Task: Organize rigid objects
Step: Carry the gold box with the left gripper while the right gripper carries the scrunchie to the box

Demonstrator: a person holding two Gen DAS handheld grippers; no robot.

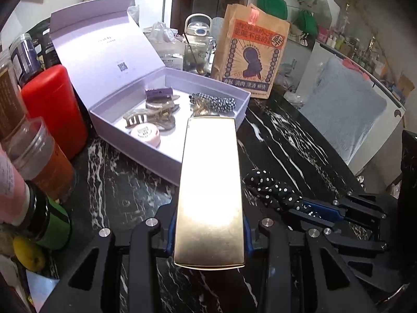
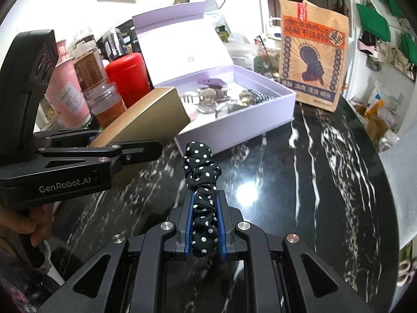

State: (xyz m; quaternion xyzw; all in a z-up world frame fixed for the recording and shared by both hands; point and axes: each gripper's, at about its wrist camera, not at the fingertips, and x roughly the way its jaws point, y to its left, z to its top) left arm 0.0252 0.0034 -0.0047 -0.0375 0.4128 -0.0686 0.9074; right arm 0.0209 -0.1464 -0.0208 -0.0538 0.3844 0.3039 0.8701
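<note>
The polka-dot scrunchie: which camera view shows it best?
The right wrist view. There the polka-dot scrunchie stands in the centre, pinched between the right claw pads, its whole length visible. The left wrist view shows the scrunchie only from the side, partly hidden by that claw.

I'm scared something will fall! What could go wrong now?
The left gripper pinches only one end of the long gold case, so it might tip or slip. The lilac box is already crowded, so the case may not lie flat. The right gripper's dotted scrunchie droops and could snag.
</note>
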